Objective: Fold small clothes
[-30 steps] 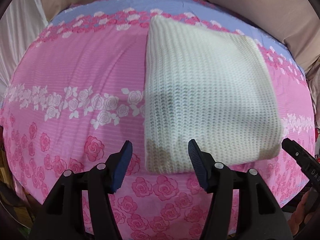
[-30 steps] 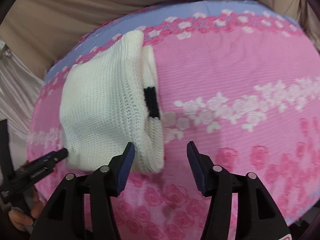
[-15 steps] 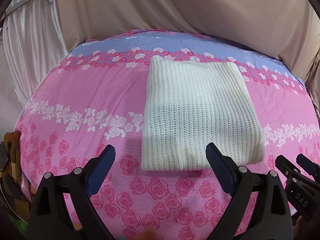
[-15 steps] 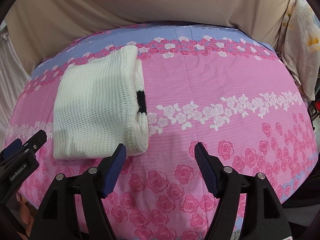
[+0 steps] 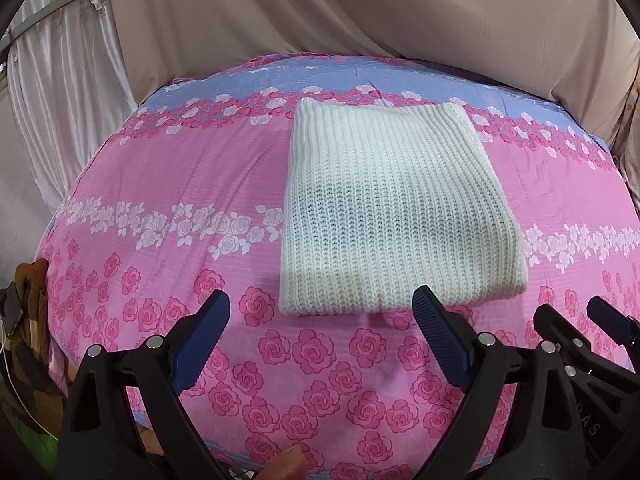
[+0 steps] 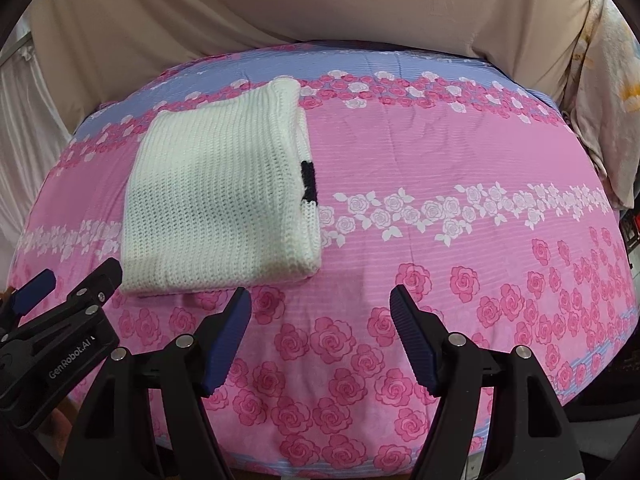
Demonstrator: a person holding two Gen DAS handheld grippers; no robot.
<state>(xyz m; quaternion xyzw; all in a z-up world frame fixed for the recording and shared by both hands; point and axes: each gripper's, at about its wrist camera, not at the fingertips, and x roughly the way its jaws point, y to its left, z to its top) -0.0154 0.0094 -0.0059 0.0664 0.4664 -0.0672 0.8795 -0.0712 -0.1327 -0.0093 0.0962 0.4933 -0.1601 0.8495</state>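
Folded white knit garment (image 5: 396, 216) lies on the bed (image 5: 180, 184) just ahead of both wide-open, empty grippers, left (image 5: 320, 336) and right (image 6: 320, 332); a careless re-grip could snag loose stitches and undo the fold.

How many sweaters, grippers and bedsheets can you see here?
White sweater: 1, folded on the sheet.
Grippers: 2, the left gripper and the right gripper, both open and empty.
Pink flowered bedsheet: 1.
Total: 4.
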